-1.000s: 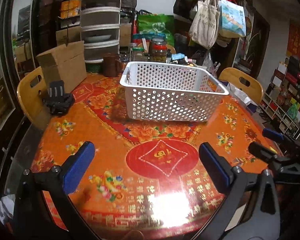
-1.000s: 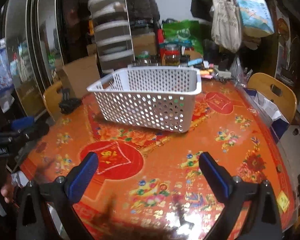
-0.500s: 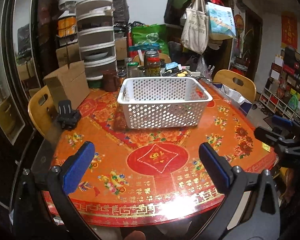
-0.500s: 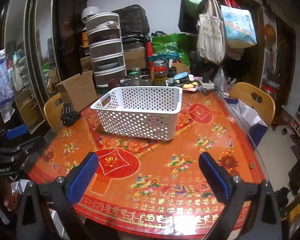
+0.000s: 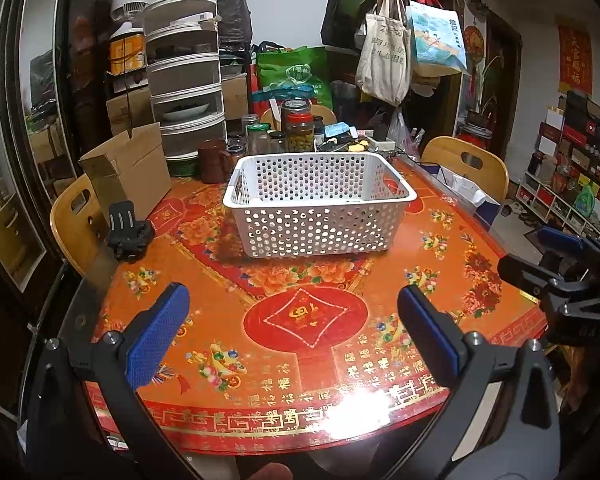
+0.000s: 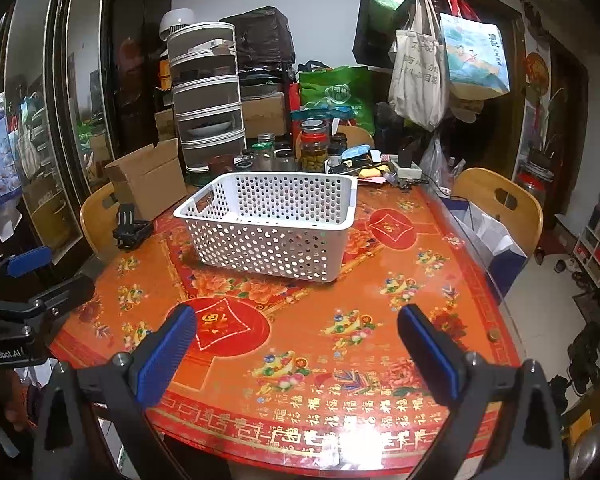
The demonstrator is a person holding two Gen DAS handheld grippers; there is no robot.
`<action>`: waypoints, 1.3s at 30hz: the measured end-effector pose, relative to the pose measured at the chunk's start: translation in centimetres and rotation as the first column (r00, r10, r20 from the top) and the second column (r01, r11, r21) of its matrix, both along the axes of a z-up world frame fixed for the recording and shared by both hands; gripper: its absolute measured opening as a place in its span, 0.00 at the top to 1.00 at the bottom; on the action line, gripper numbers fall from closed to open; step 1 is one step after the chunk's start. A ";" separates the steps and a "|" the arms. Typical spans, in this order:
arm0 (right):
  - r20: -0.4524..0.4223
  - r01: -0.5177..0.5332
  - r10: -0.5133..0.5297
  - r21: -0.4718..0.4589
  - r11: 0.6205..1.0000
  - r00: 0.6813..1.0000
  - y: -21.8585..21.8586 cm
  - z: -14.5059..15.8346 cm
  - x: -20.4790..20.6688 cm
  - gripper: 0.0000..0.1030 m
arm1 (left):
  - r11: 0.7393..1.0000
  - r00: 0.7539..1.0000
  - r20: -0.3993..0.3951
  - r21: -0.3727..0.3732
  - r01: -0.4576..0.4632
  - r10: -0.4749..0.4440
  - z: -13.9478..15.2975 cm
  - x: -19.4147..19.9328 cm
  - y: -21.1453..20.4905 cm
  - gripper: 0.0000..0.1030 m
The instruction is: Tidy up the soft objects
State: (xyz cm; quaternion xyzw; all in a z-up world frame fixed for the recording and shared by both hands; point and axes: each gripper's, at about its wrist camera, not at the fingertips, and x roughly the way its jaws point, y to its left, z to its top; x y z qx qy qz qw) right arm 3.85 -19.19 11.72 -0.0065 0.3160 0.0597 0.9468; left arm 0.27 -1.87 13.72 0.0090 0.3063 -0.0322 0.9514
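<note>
A white perforated basket (image 5: pixel 316 204) (image 6: pixel 272 226) stands on the round table with the red-orange patterned cover (image 5: pixel 308 320) (image 6: pixel 300 320); I cannot see anything soft inside it. My left gripper (image 5: pixel 294 330) hangs open over the near table edge, well short of the basket, nothing between its blue pads. My right gripper (image 6: pixel 296 350) is open too, held above the near right part of the table. Each gripper shows at the edge of the other's view: right gripper (image 5: pixel 556 260), left gripper (image 6: pixel 40 276).
A small black clamp-like device (image 5: pixel 128 232) sits at the table's left edge beside an open cardboard box (image 5: pixel 128 168). Jars (image 5: pixel 298 128), a brown mug (image 5: pixel 212 160) and stacked drawers (image 5: pixel 188 80) crowd the far side. Wooden chairs (image 5: pixel 464 164) (image 5: pixel 78 216) stand around.
Both grippers have pulled back and risen from the table, so the basket looks smaller and the table's near edge has come into view. Both stay open.
</note>
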 end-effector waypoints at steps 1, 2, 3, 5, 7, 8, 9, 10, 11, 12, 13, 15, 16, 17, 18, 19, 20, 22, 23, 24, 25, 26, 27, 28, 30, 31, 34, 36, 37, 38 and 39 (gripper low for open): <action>-0.002 0.000 0.000 0.000 1.000 1.000 0.0 -0.1 0.0 0.02 | 1.000 1.000 -0.001 0.000 0.000 0.000 -0.1 0.0 0.0 0.00; -0.006 0.001 -0.001 -0.001 1.000 1.000 0.1 -0.1 0.1 0.02 | 1.000 1.000 -0.002 -0.001 0.000 0.000 -0.1 0.0 0.1 0.00; -0.008 0.002 -0.002 -0.002 1.000 1.000 0.1 -0.2 0.2 0.02 | 1.000 1.000 -0.003 -0.002 0.000 0.000 -0.2 0.0 0.1 0.00; -0.012 0.001 -0.001 -0.001 1.000 1.000 0.1 -0.3 0.2 0.02 | 1.000 1.000 -0.003 -0.004 -0.001 0.001 -0.2 0.0 0.1 0.00; -0.015 0.000 0.000 0.000 1.000 1.000 0.1 -0.4 0.3 0.02 | 1.000 1.000 -0.005 -0.005 -0.002 0.002 -0.3 0.1 0.2 0.00; -0.016 0.000 0.000 0.000 1.000 1.000 0.2 -0.5 0.3 0.02 | 1.000 1.000 -0.005 -0.006 -0.002 0.002 -0.3 0.1 0.2 0.00; -0.016 0.001 -0.001 -0.002 1.000 1.000 0.1 -0.5 0.3 0.02 | 1.000 1.000 -0.006 -0.006 -0.002 0.002 -0.4 0.1 0.2 0.00; -0.016 0.003 -0.003 -0.003 1.000 1.000 0.1 -0.5 0.3 0.02 | 1.000 1.000 -0.006 -0.005 -0.002 0.002 -0.4 0.1 0.2 0.00; -0.016 0.005 -0.005 -0.002 1.000 1.000 0.1 -0.6 0.3 0.02 | 1.000 1.000 -0.006 -0.006 -0.002 0.002 -0.4 0.1 0.2 0.00; -0.017 0.006 -0.006 -0.001 1.000 1.000 0.0 -0.6 0.2 0.02 | 1.000 1.000 -0.005 -0.007 -0.002 0.002 -0.4 0.1 0.2 0.00; -0.017 0.007 -0.007 0.002 1.000 1.000 0.0 -0.6 0.2 0.02 | 1.000 1.000 -0.006 -0.007 -0.002 0.002 -0.4 0.1 0.2 0.00; -0.016 0.008 -0.008 0.005 1.000 1.000 -0.1 -0.6 0.2 0.02 | 1.000 1.000 -0.005 -0.007 -0.002 0.002 -0.5 0.1 0.2 0.00; -0.017 0.007 -0.007 0.005 1.000 1.000 -0.1 -0.6 0.2 0.02 | 1.000 1.000 -0.006 -0.007 -0.003 0.003 -0.4 0.1 0.2 0.00; -0.016 0.005 -0.005 0.004 1.000 1.000 -0.1 -0.6 0.2 0.02 | 1.000 1.000 -0.006 -0.007 -0.003 0.003 -0.4 0.1 0.2 0.00; -0.016 0.006 -0.006 0.001 1.000 1.000 -0.1 -0.6 0.2 0.02 | 1.000 1.000 -0.009 -0.008 -0.003 0.003 -0.5 0.1 0.2 0.00; -0.016 0.005 -0.005 0.000 1.000 1.000 -0.1 -0.6 0.1 0.02 | 1.000 1.000 -0.010 -0.009 -0.003 0.003 -0.6 0.1 0.2 0.00; -0.016 0.004 -0.004 -0.002 1.000 1.000 0.0 -0.6 0.1 0.02 | 1.000 1.000 -0.010 -0.010 -0.002 0.002 -0.8 0.0 0.2 0.00; -0.018 0.003 -0.003 -0.005 1.000 1.000 0.1 -0.6 0.2 0.02 | 1.000 1.000 -0.010 -0.011 -0.002 0.002 -0.9 0.0 0.2 0.00; -0.020 0.002 -0.002 -0.006 1.000 1.000 0.1 -0.6 0.2 0.02 | 1.000 1.000 -0.010 -0.010 -0.002 0.002 -0.8 0.0 0.2 0.00; -0.021 0.001 -0.001 -0.007 1.000 1.000 0.2 -0.7 0.2 0.02 | 1.000 1.000 -0.009 -0.010 -0.002 0.002 -0.8 0.0 0.2 0.00; -0.022 0.001 -0.001 -0.008 1.000 1.000 0.2 -0.7 0.2 0.02 | 1.000 1.000 -0.009 -0.012 -0.003 0.002 -1.0 0.0 0.2 0.00; -0.022 0.000 0.000 -0.008 1.000 1.000 0.3 -0.7 0.2 0.02 | 1.000 1.000 -0.010 -0.011 -0.002 0.002 -0.8 0.0 0.2 0.00; -0.022 -0.001 0.001 -0.008 1.000 1.000 0.3 -0.7 0.2 0.02 | 1.000 1.000 -0.011 -0.010 -0.002 0.002 -0.9 0.0 0.2 0.00; -0.022 -0.001 0.001 -0.009 1.000 1.000 0.4 -0.7 0.1 0.02 | 1.000 1.000 -0.011 -0.010 -0.002 0.002 -0.9 0.0 0.2 0.00; -0.022 0.001 -0.001 -0.009 1.000 1.000 0.3 -0.7 0.1 0.02 | 1.000 1.000 -0.012 -0.012 -0.002 0.002 -1.0 -0.1 0.2 0.00; -0.022 0.001 -0.001 -0.009 1.000 1.000 0.4 -0.7 0.1 0.02 | 1.000 1.000 -0.013 -0.011 -0.002 0.002 -1.0 -0.1 0.2 0.00; -0.022 0.000 -0.001 -0.007 1.000 1.000 0.3 -0.7 0.1 0.02 | 1.000 1.000 -0.012 -0.011 -0.001 0.001 -1.0 -0.1 0.2 0.00; -0.022 0.000 -0.001 -0.007 1.000 1.000 0.3 -0.7 0.2 0.02 | 1.000 1.000 -0.011 -0.013 0.001 -0.001 -1.1 -0.1 0.1 0.00; -0.022 0.000 0.000 -0.008 1.000 1.000 0.3 -0.7 0.2 0.02 | 1.000 1.000 -0.010 -0.012 0.002 -0.002 -1.1 -0.1 0.1 0.00; -0.022 0.000 -0.001 -0.007 1.000 1.000 0.3 -0.7 0.1 0.02 | 1.000 1.000 -0.010 -0.012 0.002 -0.002 -1.2 -0.1 0.1 0.00; -0.022 0.000 0.000 -0.007 1.000 1.000 0.3 -0.7 0.2 0.02 | 1.000 1.000 -0.011 -0.012 0.002 -0.002 -1.2 -0.1 0.0 0.00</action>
